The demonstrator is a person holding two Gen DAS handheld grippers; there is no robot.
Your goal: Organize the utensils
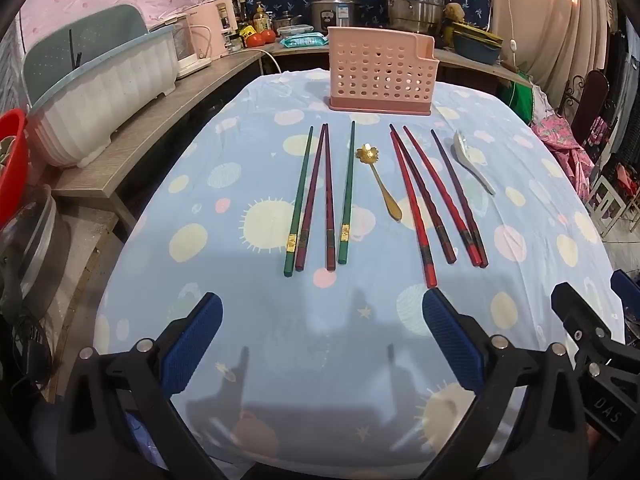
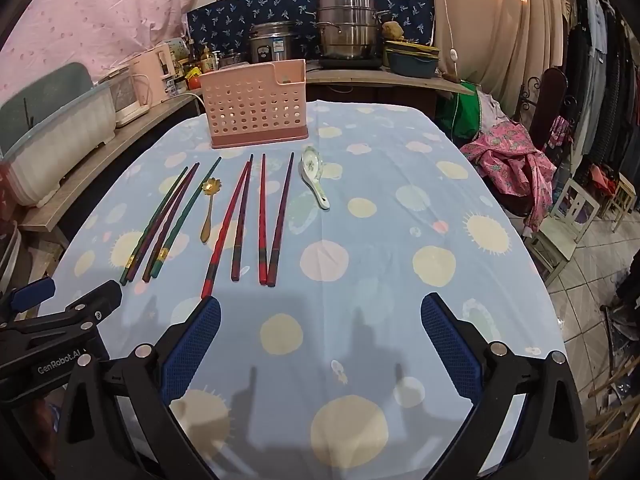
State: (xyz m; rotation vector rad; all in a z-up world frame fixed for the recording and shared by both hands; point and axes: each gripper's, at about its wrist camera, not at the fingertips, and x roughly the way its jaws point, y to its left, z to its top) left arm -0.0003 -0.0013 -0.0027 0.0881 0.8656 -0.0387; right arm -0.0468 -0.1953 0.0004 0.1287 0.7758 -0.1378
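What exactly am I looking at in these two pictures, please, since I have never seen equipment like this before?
A person holds a two-finger gripper in each hand; each carries a fisheye camera looking forward along its blue-padded fingers. One picture is from the left gripper, the other from the right gripper. Both are open and hold nothing.

On the table, under a spotted blue tablecloth, lie two green chopsticks, several red and dark chopsticks, a gold spoon and a white ceramic spoon. Behind them stands a pink perforated utensil holder, where they presumably belong. Kitchen pots sit on the counter beyond.
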